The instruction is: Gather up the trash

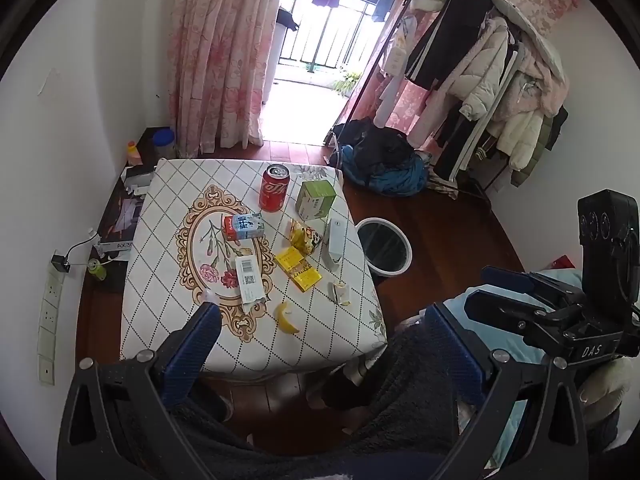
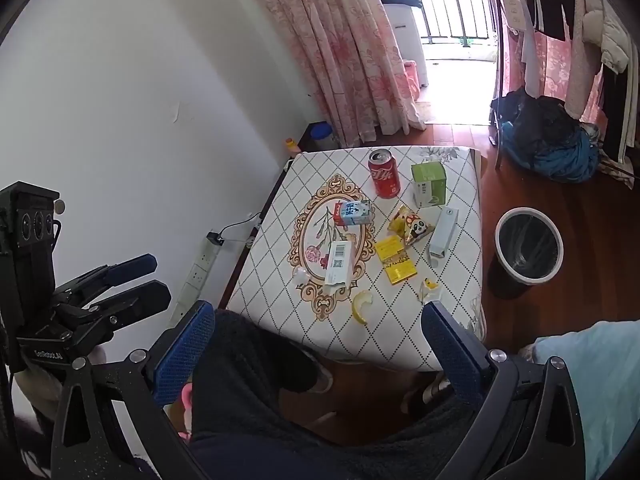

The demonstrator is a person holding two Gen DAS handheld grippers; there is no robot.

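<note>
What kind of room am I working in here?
Most likely a lived-in bedroom at home: a rack hung with coats, floral pink curtains beside a balcony door, and a small cloth-covered table strewn with trash next to a waste bin on the wooden floor.

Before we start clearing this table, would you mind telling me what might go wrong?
The upright red soda can looks open on top; tipping it may spill leftover liquid on the patterned tablecloth. The white-rimmed bin sits on the floor beside the table, so dropped items may miss. The small yellow peel near the edge may slip from a claw.
</note>
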